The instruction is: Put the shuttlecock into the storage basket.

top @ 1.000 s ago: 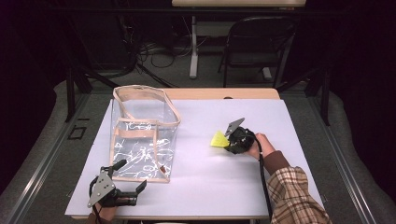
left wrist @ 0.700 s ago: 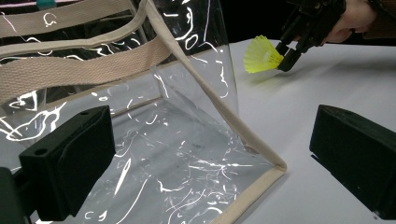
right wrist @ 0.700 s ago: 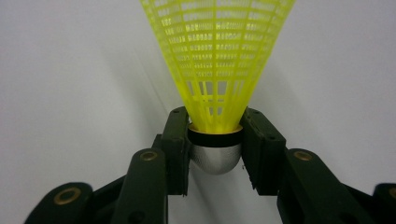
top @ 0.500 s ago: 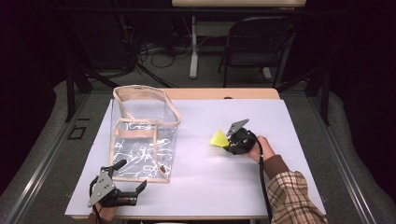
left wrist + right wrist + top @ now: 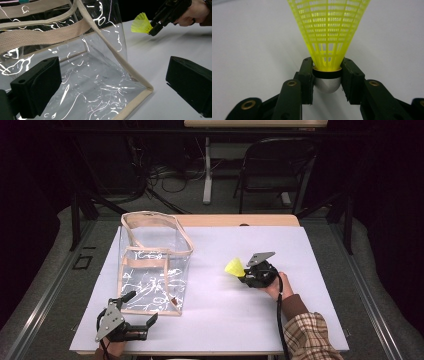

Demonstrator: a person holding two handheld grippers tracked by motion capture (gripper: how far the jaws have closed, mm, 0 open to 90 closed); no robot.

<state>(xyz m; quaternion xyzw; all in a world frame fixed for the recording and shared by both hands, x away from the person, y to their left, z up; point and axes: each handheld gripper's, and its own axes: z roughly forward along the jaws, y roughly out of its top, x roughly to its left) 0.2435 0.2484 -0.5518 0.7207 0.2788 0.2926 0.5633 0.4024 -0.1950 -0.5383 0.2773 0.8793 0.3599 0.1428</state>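
Overhead light falls brightly on the white surface [image 5: 225, 320], while the room behind it sinks into near black. Shadows under things are soft and short. The clear bag [image 5: 155, 270] throws back sharp white squiggles of glare in the high view and the left gripper view. In the right gripper view the yellow shuttlecock [image 5: 328, 32] is crisp at its base, its wide end slightly soft. The high view is grainy and mildly bowed at its edges.
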